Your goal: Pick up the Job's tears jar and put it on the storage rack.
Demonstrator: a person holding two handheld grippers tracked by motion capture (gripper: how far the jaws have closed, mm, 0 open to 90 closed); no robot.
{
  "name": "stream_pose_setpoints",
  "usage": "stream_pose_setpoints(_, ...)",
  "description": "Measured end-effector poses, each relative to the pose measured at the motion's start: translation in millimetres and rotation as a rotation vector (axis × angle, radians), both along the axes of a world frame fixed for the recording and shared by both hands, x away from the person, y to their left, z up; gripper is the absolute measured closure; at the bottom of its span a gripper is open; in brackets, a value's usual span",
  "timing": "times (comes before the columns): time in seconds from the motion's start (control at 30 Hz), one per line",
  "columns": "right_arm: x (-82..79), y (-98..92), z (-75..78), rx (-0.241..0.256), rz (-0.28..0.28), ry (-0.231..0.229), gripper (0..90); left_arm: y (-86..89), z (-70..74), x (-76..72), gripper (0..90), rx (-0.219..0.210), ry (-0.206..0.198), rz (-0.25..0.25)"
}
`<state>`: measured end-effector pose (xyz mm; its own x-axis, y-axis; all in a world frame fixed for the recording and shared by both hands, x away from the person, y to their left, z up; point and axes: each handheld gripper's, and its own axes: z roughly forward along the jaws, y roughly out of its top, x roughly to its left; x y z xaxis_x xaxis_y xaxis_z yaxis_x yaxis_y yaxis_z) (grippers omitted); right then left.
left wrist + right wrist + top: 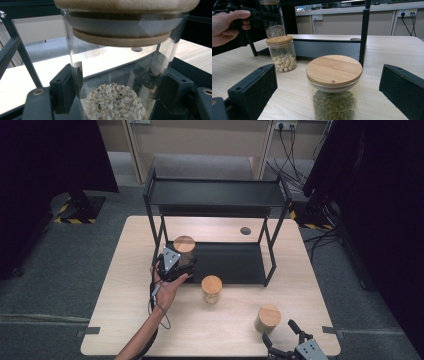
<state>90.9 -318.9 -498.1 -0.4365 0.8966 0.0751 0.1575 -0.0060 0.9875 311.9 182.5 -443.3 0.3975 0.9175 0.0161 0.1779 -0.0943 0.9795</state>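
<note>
Left tool clamps the clear glass jar of pale grains with a cork lid at the black metal shelf rack's left post. Right tool gapes open around the green-bean jar with wooden lid. Advice: keep the jar upright, clear the post, set it flat on the lower shelf.

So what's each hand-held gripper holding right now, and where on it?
Left hand-held gripper clamps the grain jar by its glass sides, below the lid. Right hand-held gripper holds nothing; its jaws stand open around the bean jar.

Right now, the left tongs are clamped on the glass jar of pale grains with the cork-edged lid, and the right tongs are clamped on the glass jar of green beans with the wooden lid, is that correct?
Not quite. The right tongs are open: in the right gripper view their jaws stand well apart on either side of the glass jar of green beans with the wooden lid, not touching it. The left tongs are indeed clamped on the glass jar of pale grains with the cork-edged lid.
</note>
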Motion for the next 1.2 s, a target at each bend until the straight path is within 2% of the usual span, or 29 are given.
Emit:
stream_pose_setpoints(0.27, 0.0, -0.7, -0.1, 0.003, 0.002, -0.001, 1.7, -10.8, -2.9, 13.0, 25.1, -0.003, 0.005, 0.016)
stream_pose_setpoints(0.4, -0.2, -0.9, -0.2, 0.004, 0.003, -0.002, 1.7, -16.0, -5.7, 17.0, 25.1, 0.011, 0.000, 0.026)
stream_pose_setpoints(0.67, -0.4, -1.4, -0.2, 0.007, 0.005, -0.002, 1.7, -19.8, -10.0, 25.2, 25.1, 0.005, 0.006, 0.053)
stream_pose_setpoints(0.93, -0.3, -1.3, -0.2, 0.007, 0.007, -0.002, 1.7, -20.7, -18.8, 29.7, 25.1, 0.007, 0.017, 0.071)
stream_pose_setpoints(1.2, -0.4, -1.2, -0.3, 0.007, 0.007, -0.003, 1.7, -18.1, -22.6, 29.4, 25.0, -0.015, 0.015, 0.074)
